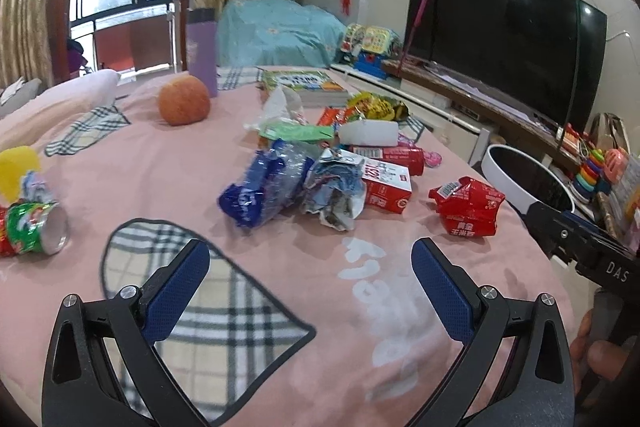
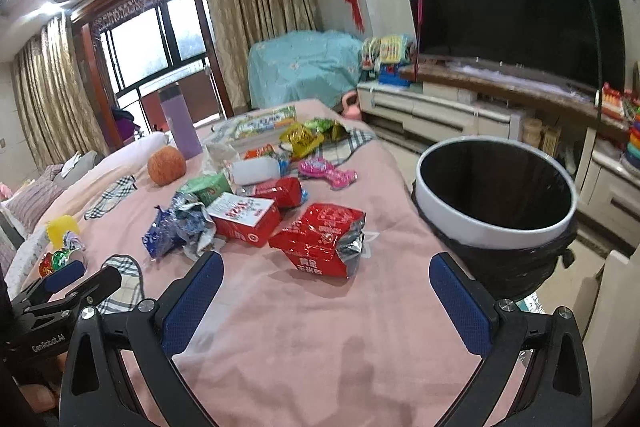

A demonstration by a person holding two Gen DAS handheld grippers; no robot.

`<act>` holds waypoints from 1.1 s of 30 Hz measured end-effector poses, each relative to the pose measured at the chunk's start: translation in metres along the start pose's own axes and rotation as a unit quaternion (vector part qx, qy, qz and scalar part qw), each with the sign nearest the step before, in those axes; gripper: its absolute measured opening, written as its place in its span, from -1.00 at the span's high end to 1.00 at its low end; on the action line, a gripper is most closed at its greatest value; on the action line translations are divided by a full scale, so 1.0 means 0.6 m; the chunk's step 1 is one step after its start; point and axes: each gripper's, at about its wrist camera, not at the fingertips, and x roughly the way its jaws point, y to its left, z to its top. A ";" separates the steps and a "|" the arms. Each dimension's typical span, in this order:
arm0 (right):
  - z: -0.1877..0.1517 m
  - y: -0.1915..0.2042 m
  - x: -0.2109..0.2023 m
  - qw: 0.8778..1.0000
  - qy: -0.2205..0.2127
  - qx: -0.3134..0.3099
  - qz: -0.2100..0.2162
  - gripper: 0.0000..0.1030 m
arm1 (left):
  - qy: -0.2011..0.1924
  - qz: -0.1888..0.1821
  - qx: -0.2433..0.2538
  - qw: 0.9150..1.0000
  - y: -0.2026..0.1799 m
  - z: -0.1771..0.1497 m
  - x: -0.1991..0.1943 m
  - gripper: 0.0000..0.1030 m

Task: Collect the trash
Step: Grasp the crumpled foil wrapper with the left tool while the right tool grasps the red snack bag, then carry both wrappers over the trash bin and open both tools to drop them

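Trash lies in a pile on the pink bedspread (image 1: 280, 287): a crumpled blue wrapper (image 1: 260, 183), a silver foil wrapper (image 1: 336, 195), a red and white carton (image 1: 386, 187), a crushed red bag (image 1: 468, 205) and a green can (image 1: 34, 227) at the left. My left gripper (image 1: 310, 259) is open and empty, just short of the pile. My right gripper (image 2: 326, 267) is open and empty, right before the red bag (image 2: 320, 243). The white bin with a black liner (image 2: 496, 195) stands beside the bed on the right.
An orange fruit (image 1: 184, 99), a purple bottle (image 1: 202, 51) and a book (image 1: 304, 85) sit at the far side of the bed. A pink toy (image 2: 326, 173) lies near the pile. A TV (image 1: 508, 39) on a low cabinet stands at the right.
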 end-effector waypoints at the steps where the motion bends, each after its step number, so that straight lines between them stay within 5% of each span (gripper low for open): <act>1: 0.001 -0.003 0.008 1.000 0.007 0.002 0.004 -0.99 | 0.005 -0.002 0.000 1.000 -0.002 0.003 0.008 -0.99; 7: 0.008 -0.011 0.054 0.999 0.038 0.008 0.021 -0.93 | 0.032 -0.006 0.004 0.999 -0.021 0.020 0.065 -0.91; 16: 0.015 -0.030 0.105 0.996 0.081 0.017 0.037 -0.40 | 0.076 0.007 0.006 0.997 -0.036 0.040 0.142 -0.66; 19: 0.013 -0.034 0.118 0.994 0.094 0.021 0.047 -0.02 | 0.101 0.013 0.013 0.995 -0.041 0.037 0.166 -0.28; 21: 0.011 -0.036 0.122 0.993 0.101 0.023 0.055 0.31 | 0.115 0.006 0.020 0.993 -0.044 0.035 0.175 0.27; 23: 0.010 -0.040 0.123 0.992 0.103 0.025 0.062 0.38 | 0.116 -0.002 0.023 0.993 -0.046 0.034 0.175 0.52; 27: 0.011 -0.040 0.116 0.992 0.098 0.029 0.072 0.89 | 0.099 -0.020 0.026 0.995 -0.046 0.033 0.161 0.66; 33: 0.019 -0.033 0.095 0.992 0.087 0.022 0.090 0.97 | 0.081 -0.055 0.019 0.995 -0.049 0.030 0.121 0.78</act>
